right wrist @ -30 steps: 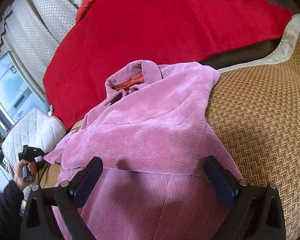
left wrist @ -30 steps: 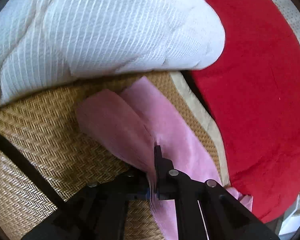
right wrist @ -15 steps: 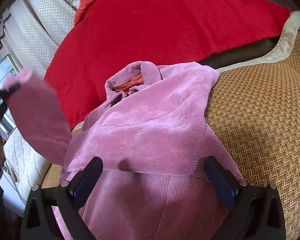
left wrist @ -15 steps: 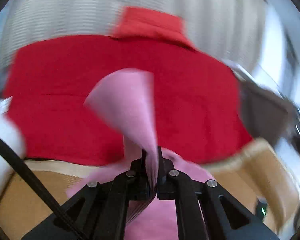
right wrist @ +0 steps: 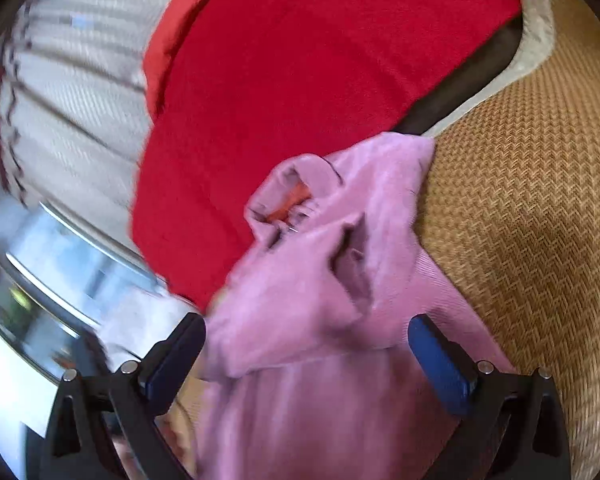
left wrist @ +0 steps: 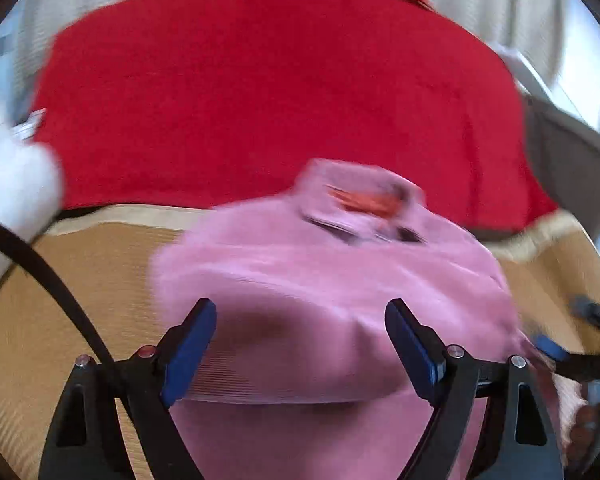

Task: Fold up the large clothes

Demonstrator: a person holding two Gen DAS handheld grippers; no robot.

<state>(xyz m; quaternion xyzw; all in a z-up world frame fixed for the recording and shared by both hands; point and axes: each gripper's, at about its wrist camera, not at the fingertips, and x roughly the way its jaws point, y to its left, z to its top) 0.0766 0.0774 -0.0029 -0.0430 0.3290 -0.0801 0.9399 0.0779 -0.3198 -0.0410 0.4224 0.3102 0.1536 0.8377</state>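
Observation:
A pink corduroy jacket lies on a woven straw mat, collar with orange lining toward the red blanket. Both sleeves are folded over its body. My left gripper is open and empty just above the folded sleeve. My right gripper is open and empty over the jacket, whose collar lies ahead. The right gripper's tip shows at the right edge of the left wrist view. Both views are motion-blurred.
A red blanket covers the area behind the jacket, also in the right wrist view. A white quilted item lies at the left. Curtains and a window stand beyond. The mat extends right.
My left gripper swung the pink sleeve up and over onto the jacket body, then opened and let it go. My right gripper stayed open and turned to the left.

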